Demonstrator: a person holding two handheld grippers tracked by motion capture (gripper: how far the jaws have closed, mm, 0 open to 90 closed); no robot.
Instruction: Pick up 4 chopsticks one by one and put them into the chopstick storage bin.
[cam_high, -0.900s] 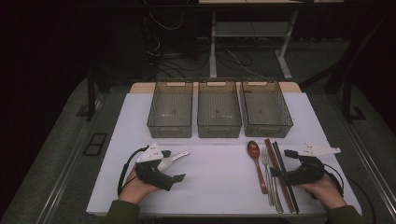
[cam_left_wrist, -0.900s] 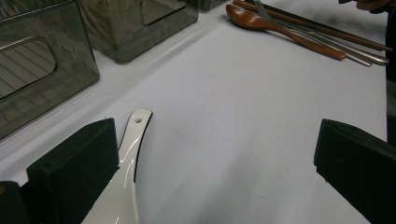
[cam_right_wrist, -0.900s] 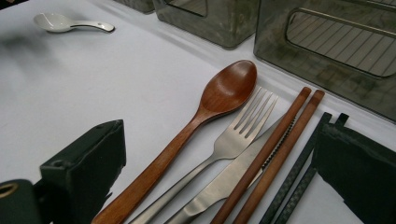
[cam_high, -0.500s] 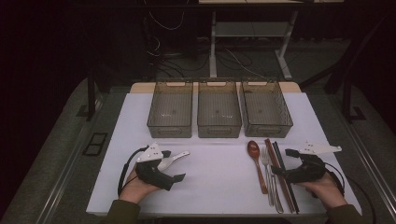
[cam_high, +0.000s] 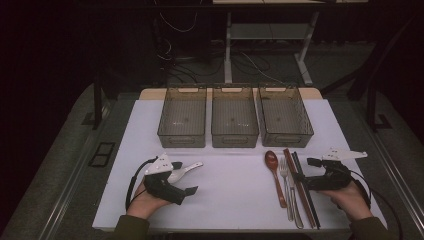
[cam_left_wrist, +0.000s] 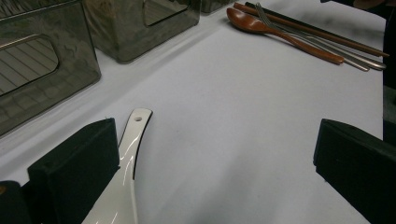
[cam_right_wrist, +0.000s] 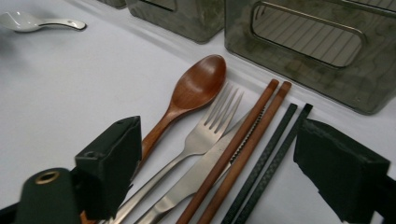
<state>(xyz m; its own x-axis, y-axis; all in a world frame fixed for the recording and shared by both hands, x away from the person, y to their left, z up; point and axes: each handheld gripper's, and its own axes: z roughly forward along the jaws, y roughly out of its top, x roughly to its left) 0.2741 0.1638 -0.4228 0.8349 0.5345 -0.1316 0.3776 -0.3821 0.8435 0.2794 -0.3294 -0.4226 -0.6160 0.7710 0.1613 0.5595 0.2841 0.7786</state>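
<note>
Resting low on the white table (cam_high: 235, 180), both hands lie at its near edge. The left tongs (cam_high: 187, 175) gape wide over a white ceramic spoon (cam_left_wrist: 122, 172), gripping nothing. The right tongs (cam_high: 302, 170) stand wide above the wooden spoon (cam_right_wrist: 187, 100), fork (cam_right_wrist: 205, 128), knife (cam_right_wrist: 196, 179) and chopsticks (cam_right_wrist: 243, 149), empty. Beyond stand three smoky bins (cam_high: 235, 120).

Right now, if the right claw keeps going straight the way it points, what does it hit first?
Likely the cutlery row: the right claw stands open over the fork and brown chopsticks. Beyond them stands a bin.
</note>
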